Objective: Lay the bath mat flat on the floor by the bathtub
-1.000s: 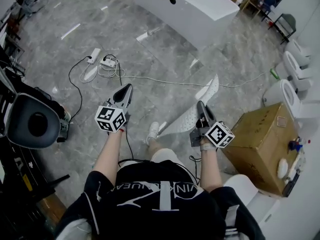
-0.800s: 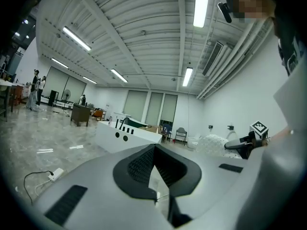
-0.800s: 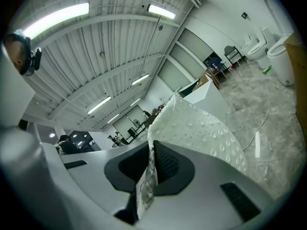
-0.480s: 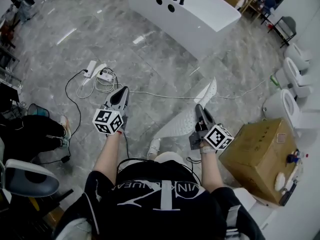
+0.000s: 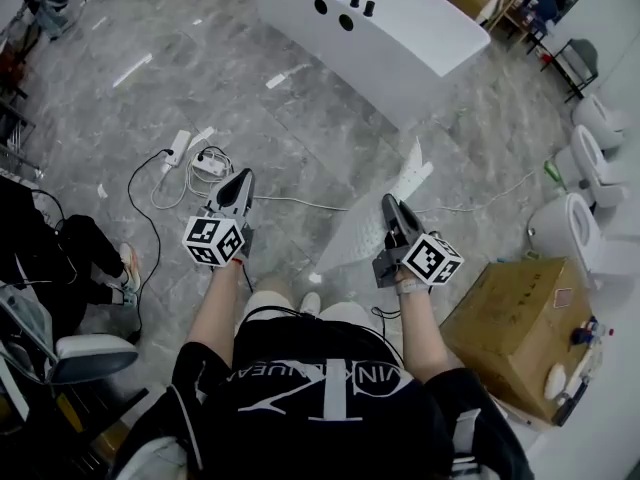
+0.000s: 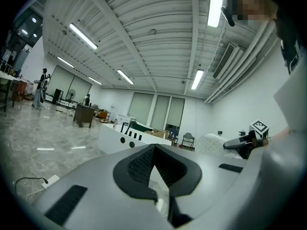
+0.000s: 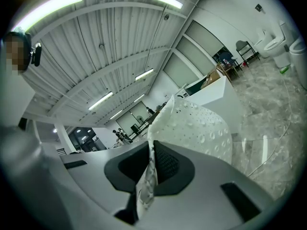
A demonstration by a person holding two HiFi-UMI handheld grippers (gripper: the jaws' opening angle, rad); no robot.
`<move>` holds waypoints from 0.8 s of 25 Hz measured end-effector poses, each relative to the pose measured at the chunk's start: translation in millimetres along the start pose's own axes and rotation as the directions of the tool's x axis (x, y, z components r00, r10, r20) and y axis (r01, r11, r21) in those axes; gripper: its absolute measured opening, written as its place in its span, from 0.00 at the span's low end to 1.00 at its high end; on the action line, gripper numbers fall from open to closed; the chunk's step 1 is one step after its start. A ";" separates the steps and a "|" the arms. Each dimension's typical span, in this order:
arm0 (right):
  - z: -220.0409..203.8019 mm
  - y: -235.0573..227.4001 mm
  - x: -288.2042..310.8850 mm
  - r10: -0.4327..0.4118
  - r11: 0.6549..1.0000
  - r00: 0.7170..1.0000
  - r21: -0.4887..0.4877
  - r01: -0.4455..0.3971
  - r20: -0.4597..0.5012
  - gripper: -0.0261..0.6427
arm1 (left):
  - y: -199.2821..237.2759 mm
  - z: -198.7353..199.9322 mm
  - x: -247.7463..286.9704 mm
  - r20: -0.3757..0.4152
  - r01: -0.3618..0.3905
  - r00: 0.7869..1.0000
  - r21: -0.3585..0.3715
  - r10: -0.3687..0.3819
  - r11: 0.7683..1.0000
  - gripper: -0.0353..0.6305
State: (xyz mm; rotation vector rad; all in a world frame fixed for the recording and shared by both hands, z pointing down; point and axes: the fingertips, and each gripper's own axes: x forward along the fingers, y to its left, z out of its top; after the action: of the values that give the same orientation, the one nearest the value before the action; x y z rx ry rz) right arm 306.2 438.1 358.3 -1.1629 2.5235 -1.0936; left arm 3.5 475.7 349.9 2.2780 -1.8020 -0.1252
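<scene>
Head view, right hand-held gripper point(image 5: 389, 205) clamping bath mat point(image 5: 358, 232) edge, left hand-held gripper point(image 5: 243, 176) closed.

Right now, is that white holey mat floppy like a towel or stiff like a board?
Probably in between: the bath mat curves over but stands up from the right tongs, so it is likely rubbery. It seems light, since one pinched edge carries it. It may sag and swing when moved.
</scene>
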 end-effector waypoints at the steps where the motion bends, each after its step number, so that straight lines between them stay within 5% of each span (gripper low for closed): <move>1: 4.0 -1.0 10.3 0.000 1.000 1.000 -0.001 0.000 -0.001 0.09 | 7.1 0.7 5.7 -0.002 -0.007 1.000 -0.004 0.007 1.000 0.07; 9: 24.3 -9.4 102.7 -0.004 1.000 1.000 0.010 0.004 0.001 0.09 | 83.3 9.8 74.6 -0.021 -0.012 1.000 -0.009 0.012 1.000 0.07; 20: 40.4 -29.0 231.1 -0.133 0.989 0.991 0.072 0.131 0.019 0.09 | 198.2 33.7 193.2 -0.125 0.065 0.990 -0.016 -0.066 0.998 0.07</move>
State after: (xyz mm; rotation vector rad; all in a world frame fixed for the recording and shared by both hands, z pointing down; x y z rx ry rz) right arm 181.7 238.9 384.0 -1.3318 2.3984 -1.1817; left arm -145.5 241.7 378.7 2.2829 -1.6614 -0.0038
